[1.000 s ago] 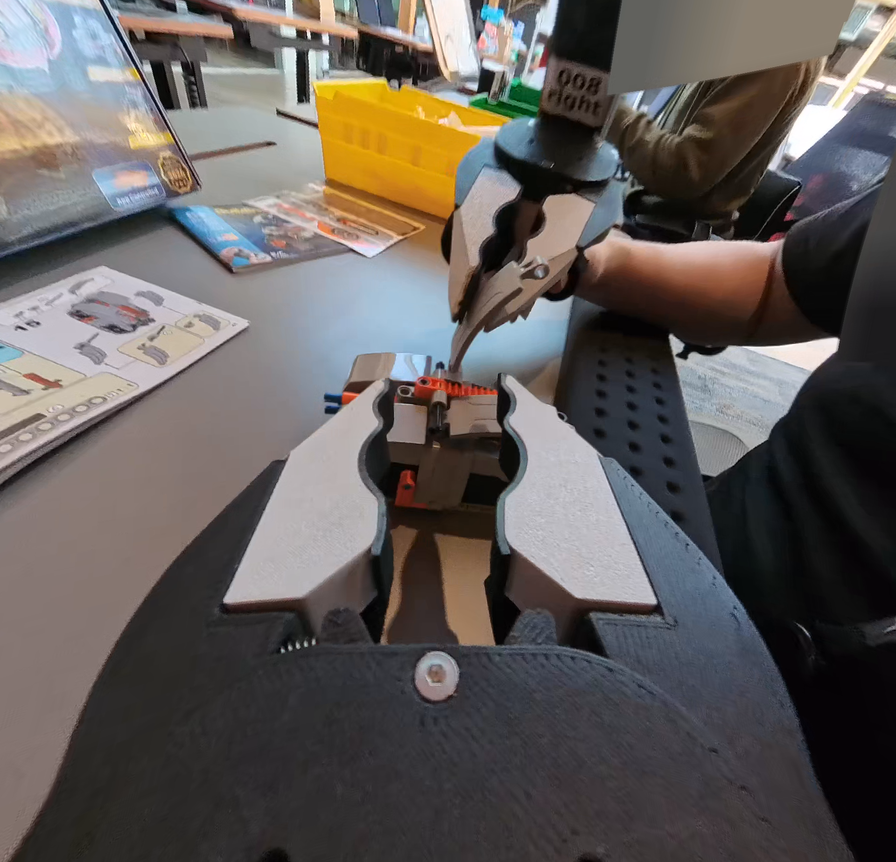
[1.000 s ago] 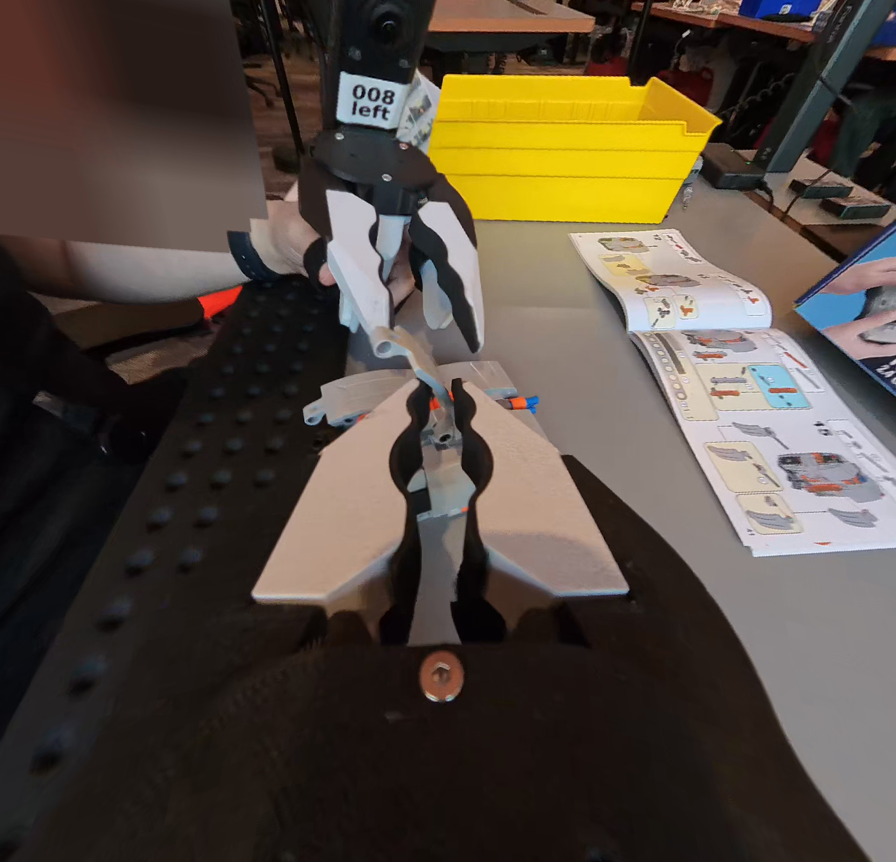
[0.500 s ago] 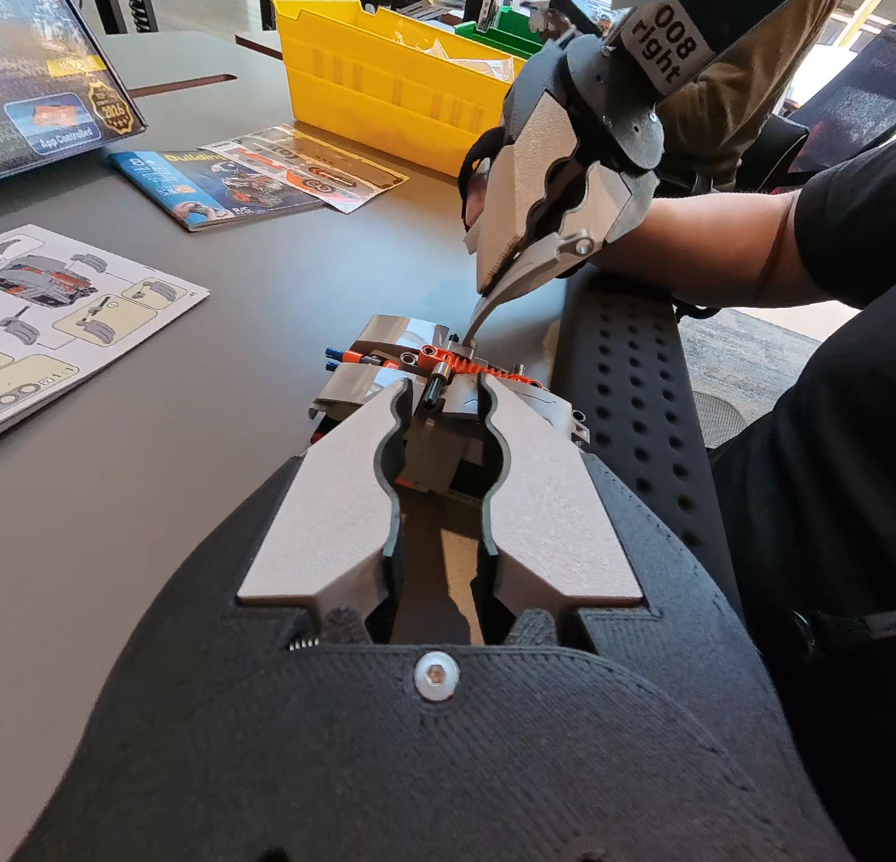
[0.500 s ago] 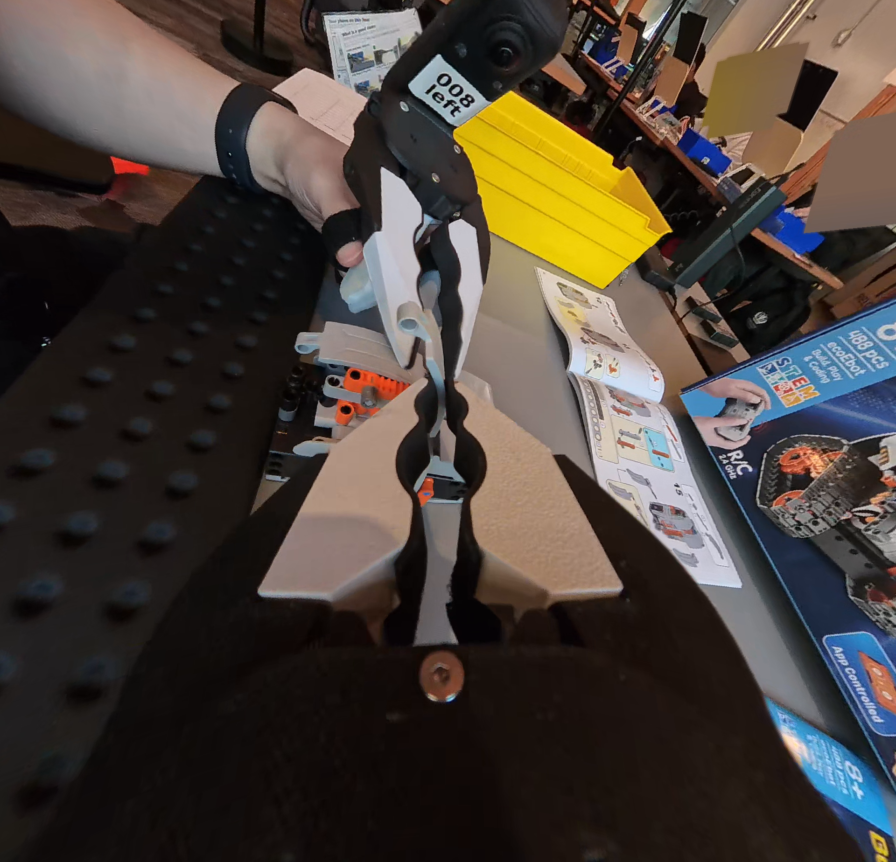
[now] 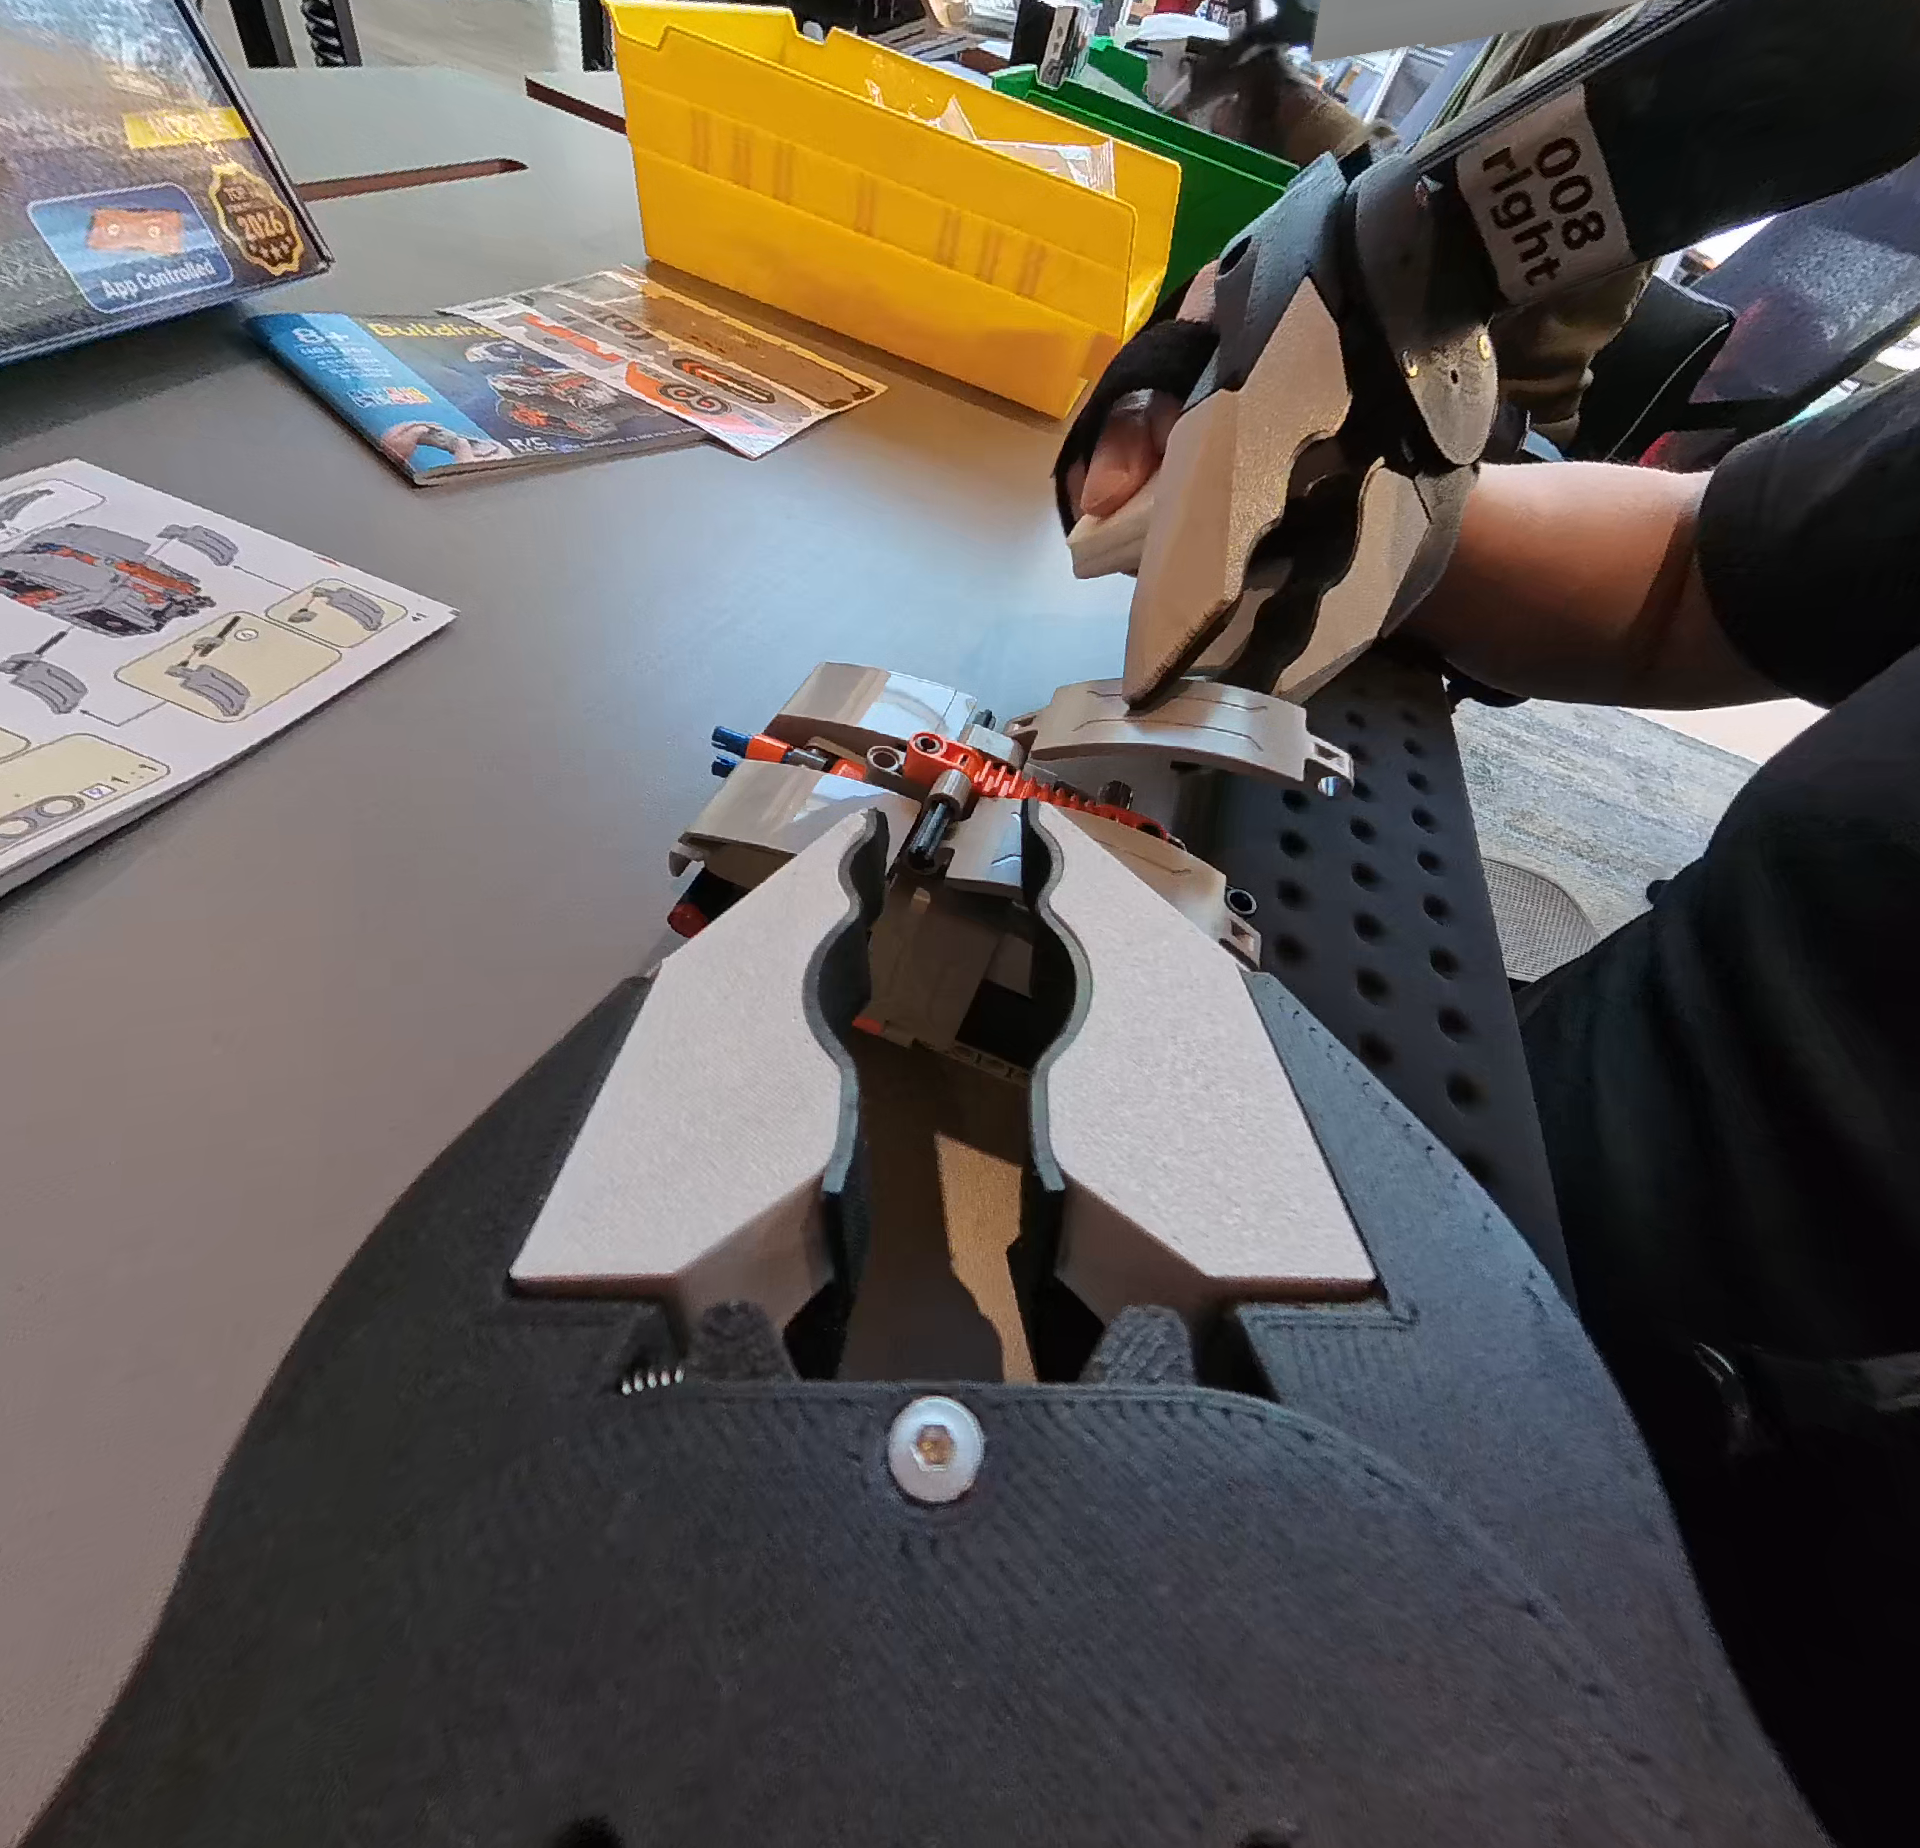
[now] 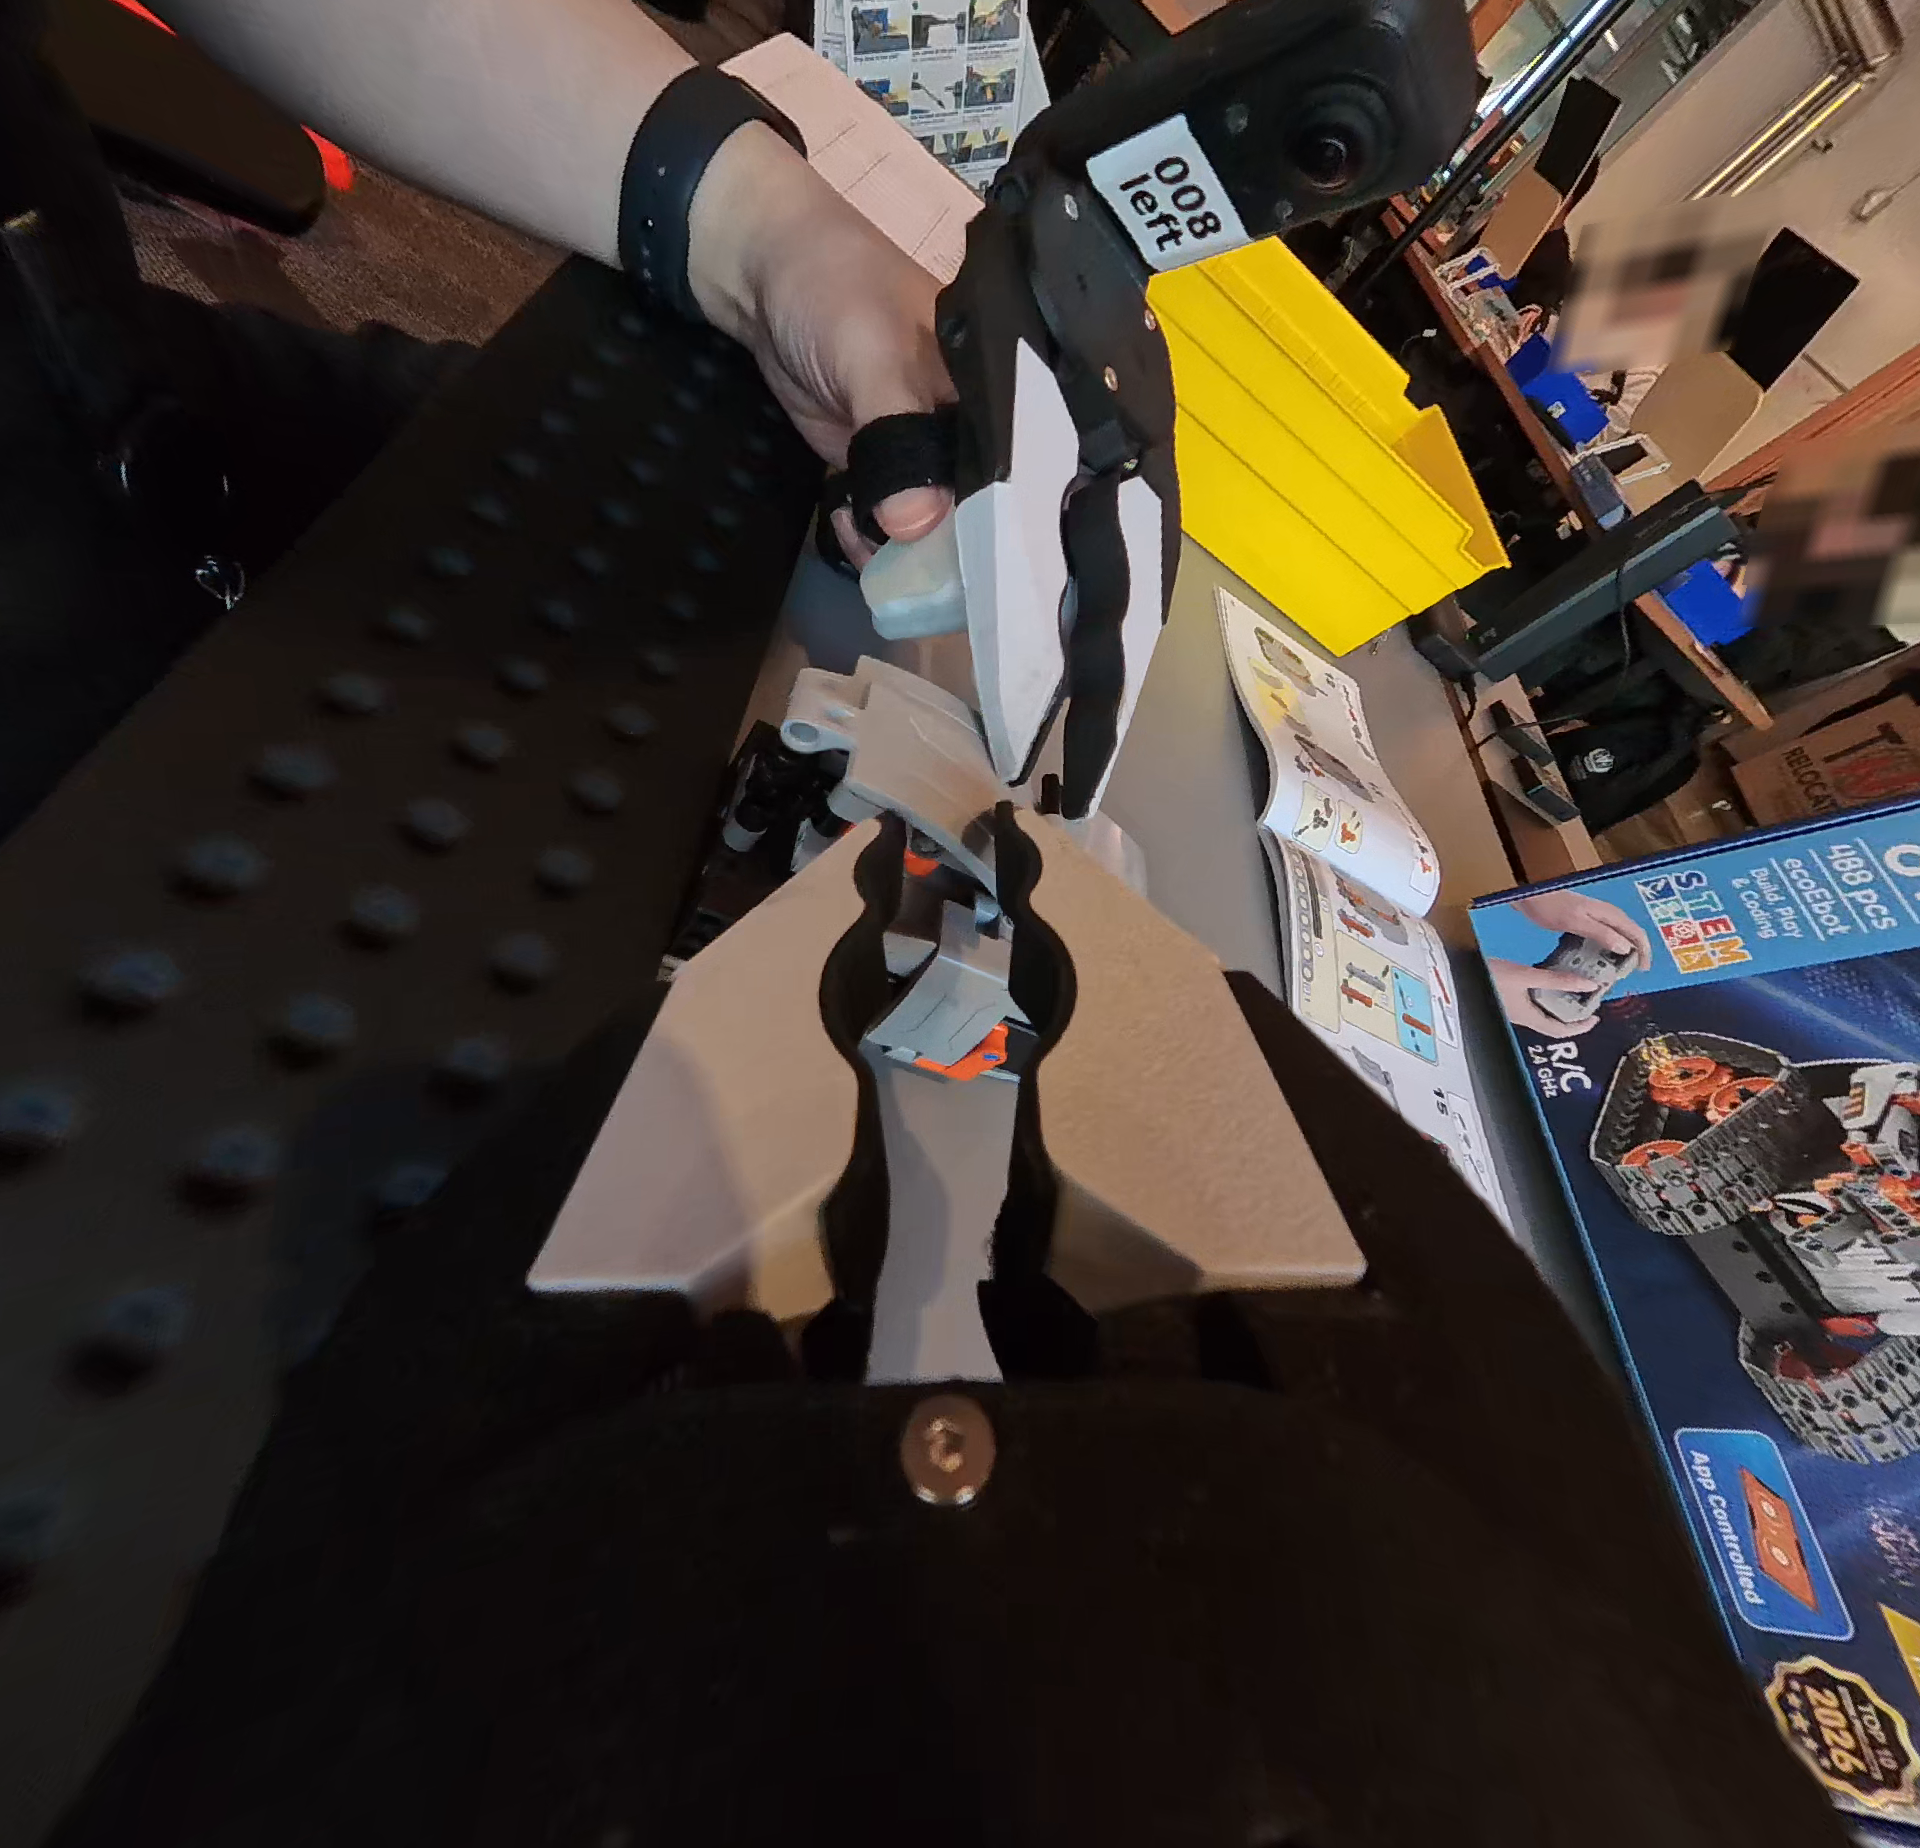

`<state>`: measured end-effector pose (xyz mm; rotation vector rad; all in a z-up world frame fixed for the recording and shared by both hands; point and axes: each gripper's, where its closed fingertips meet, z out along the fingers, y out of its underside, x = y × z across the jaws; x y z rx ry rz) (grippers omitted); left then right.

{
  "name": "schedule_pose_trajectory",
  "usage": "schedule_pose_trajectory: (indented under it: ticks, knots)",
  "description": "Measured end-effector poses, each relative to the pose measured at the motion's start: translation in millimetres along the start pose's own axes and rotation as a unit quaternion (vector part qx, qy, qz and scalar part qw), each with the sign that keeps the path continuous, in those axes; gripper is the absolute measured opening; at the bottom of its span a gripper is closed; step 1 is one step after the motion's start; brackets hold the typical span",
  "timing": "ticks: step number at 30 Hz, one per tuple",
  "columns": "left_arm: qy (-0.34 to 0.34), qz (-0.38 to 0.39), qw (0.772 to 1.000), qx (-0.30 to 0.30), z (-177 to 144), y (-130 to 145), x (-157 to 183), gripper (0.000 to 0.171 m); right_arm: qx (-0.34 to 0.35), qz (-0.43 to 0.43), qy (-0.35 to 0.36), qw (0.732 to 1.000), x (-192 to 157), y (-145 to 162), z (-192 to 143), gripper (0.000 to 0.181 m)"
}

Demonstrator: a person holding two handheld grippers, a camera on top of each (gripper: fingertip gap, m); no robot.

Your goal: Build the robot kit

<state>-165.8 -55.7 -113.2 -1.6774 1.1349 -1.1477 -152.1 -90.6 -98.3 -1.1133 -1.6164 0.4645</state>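
Note:
A grey and orange brick model [image 5: 935,801] sits on the dark table [image 5: 416,967] by a black studded mat [image 5: 1361,925]. My left gripper [image 5: 951,848] is shut on the model's grey middle block, its fingers on either side. My right gripper [image 5: 1195,681] comes in from the right, shut on a curved grey panel [image 5: 1174,733] that lies flat against the model's right side. In the right wrist view, the right gripper [image 6: 945,827] pinches that panel [image 6: 904,749] at its fingertips, with the model's grey and orange block [image 6: 940,1019] showing below. The left gripper [image 6: 1039,785] points down just beyond it.
A yellow bin [image 5: 883,209] and a green bin [image 5: 1174,157] stand at the back. An open instruction booklet [image 5: 156,635] lies to the left, with leaflets [image 5: 520,385] behind it. The toy's blue box [image 6: 1714,1123] stands beside the booklet [image 6: 1340,863]. A person's forearms reach in from the mat side. Tip to tip, the grippers are about 5 centimeters apart.
The right gripper has tipped over and lowered the curved panel from nearly upright to flat on the model's right side. The left gripper has kept its hold on the model.

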Motion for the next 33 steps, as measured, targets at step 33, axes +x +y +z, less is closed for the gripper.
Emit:
schedule_pose_trajectory:
  ticks: [33]
  knots:
    - [0.004,0.073,0.997,-0.023,6,-1,-2,0.006,0.052,0.591,-0.077,0.802,22,52,-11,0.014]
